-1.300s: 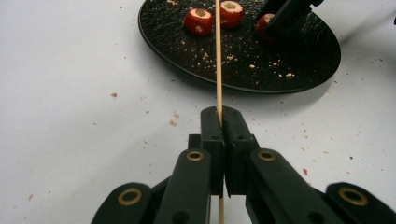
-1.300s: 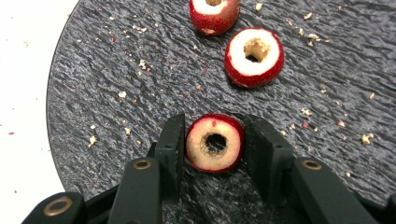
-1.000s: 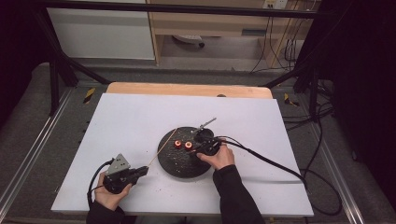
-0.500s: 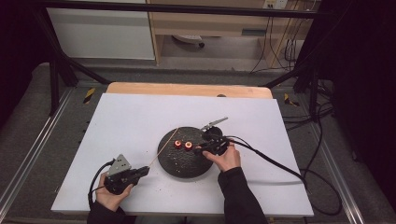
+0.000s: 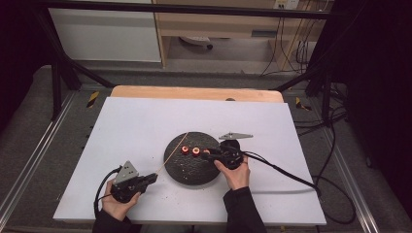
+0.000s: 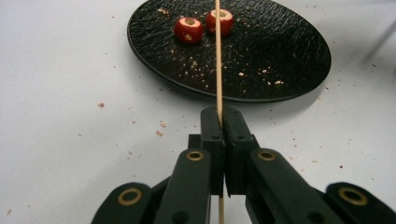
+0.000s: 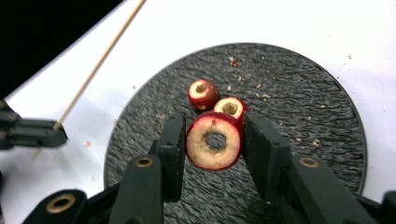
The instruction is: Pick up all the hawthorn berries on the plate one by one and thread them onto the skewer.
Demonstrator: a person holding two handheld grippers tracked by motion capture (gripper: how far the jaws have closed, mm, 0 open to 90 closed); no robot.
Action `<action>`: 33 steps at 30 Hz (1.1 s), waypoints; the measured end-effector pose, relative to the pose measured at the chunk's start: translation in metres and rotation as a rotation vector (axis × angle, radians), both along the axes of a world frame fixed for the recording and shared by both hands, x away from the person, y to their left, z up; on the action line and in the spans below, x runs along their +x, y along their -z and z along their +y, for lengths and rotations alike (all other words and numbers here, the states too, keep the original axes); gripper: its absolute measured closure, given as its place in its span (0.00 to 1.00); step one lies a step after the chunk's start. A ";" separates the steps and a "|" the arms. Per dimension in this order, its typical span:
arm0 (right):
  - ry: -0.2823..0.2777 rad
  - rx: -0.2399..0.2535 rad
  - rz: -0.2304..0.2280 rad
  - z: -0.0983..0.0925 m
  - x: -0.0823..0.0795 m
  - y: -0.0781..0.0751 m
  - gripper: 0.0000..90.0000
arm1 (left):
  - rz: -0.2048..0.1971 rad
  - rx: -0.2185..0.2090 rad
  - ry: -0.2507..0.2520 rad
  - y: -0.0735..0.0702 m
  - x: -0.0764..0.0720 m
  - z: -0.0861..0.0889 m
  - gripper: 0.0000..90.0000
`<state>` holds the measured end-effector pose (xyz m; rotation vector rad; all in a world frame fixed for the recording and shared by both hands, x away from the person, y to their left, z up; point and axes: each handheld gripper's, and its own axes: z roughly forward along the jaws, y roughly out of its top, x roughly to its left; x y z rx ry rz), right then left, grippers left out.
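Table (image 5: 145, 121): white top under both pairs of tongs, speckled with crumbs around the plate.
Plate (image 5: 192, 170): round, black and textured, lying flat; it sits just ahead of the left tongs and directly beneath the right tongs, with crumbs scattered on it.
Right tongs (image 7: 212, 140): held over the plate's right part, jaws clamped on a cored red fruit piece, one pad on each side of it.
Left tongs (image 6: 220, 122): resting low at the near left of the plate, off its rim, jaws clenched tight on a thin wooden skewer.
Skewer (image 6: 218, 56): pinched near its lower end by the left tongs; it runs straight out from their jaws, slanting up across the plate's left edge.
Held fruit piece (image 7: 214, 141): red skin, pale flesh, a hole through its core facing the right tongs' camera; lifted clear of the plate between the right jaws.
Two fruit pieces (image 5: 190, 151): red, cored, lying side by side on the plate just beyond the right tongs' tips; from the left tongs, the skewer passes in front of the right-hand one.
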<state>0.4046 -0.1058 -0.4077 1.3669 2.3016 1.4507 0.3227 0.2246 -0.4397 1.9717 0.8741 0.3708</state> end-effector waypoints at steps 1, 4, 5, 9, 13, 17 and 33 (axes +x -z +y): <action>0.007 0.019 -0.003 0.000 -0.001 0.002 0.69 | -0.001 0.000 -0.001 0.000 0.000 0.000 0.98; 0.030 0.063 -0.017 0.000 -0.004 0.005 0.69 | 0.000 0.000 0.000 0.000 0.000 -0.001 0.98; 0.043 0.082 -0.023 0.000 -0.005 0.007 0.69 | 0.002 -0.001 0.000 0.001 0.000 -0.001 0.98; 0.087 0.172 -0.045 0.000 -0.009 0.013 0.69 | 0.005 -0.004 0.000 0.002 0.000 -0.003 0.98; 0.122 0.232 -0.067 0.001 -0.011 0.017 0.69 | 0.004 -0.007 0.001 0.002 -0.001 -0.004 0.98; 0.167 0.287 -0.102 0.004 -0.012 0.019 0.69 | 0.005 -0.013 -0.002 0.002 -0.001 -0.006 0.98; 0.279 0.449 -0.157 0.010 -0.004 0.021 0.69 | -0.005 -0.032 -0.014 0.003 -0.003 -0.012 0.98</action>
